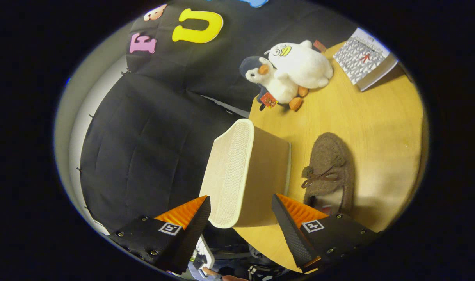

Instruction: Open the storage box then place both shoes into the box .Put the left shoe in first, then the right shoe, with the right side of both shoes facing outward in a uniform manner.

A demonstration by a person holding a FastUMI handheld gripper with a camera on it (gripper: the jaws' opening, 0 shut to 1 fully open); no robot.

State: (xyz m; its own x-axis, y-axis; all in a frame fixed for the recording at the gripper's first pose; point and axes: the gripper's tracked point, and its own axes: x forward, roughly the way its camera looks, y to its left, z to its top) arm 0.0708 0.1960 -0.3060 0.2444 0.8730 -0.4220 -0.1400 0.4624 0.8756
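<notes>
The cream, woven-textured rectangular storage box [243, 171] stands on the light wooden table [378, 117], at its edge next to the black cloth wall, directly ahead of my fingers and partly between them. My gripper [241, 212] is spread wide; neither finger touches the box. Just beside the box, on its table side, lies one brown fuzzy moccasin slipper [331, 171] with a lace bow and pompom, apart from the box wall. Beyond both, near the wall, two plush toys sit touching: a grey-and-white penguin [268, 80] and a white duck [301, 64]. Further along the table rests a grey patterned book [364, 58].
</notes>
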